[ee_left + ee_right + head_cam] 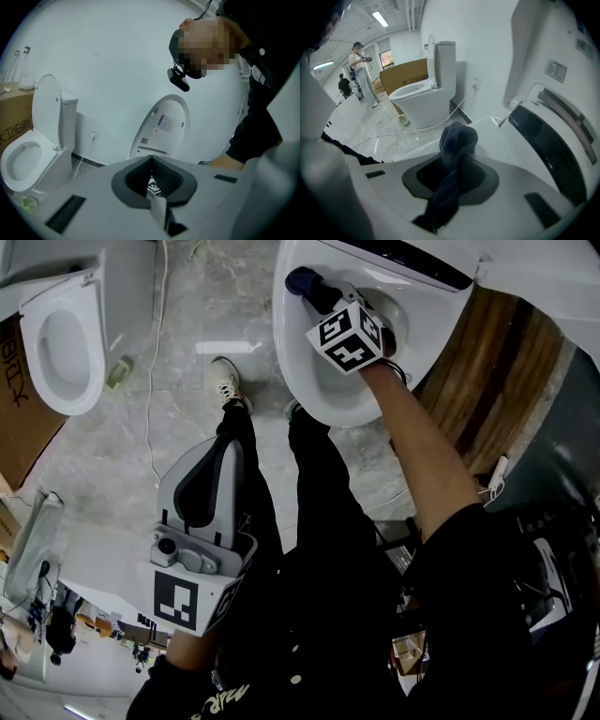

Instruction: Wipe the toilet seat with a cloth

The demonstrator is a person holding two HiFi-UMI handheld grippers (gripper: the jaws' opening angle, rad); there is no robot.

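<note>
Cloth [457,140], dark blue and nubbly like terry, is bunched into a long roll clamped between the jaws of the right hand-held gripper [452,171]. Its long axis runs along the jaws, and a rounded wad pokes past the tips onto the glossy white oval toilet seat [487,126], near the hinge end. The raised lid's labels [555,70] are too small to read. The left hand-held gripper [152,176] has its ribbed jaws together, holding nothing.

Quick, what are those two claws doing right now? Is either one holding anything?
Left claw: closed, holding nothing.
Right claw: closed on the dark blue cloth.
</note>
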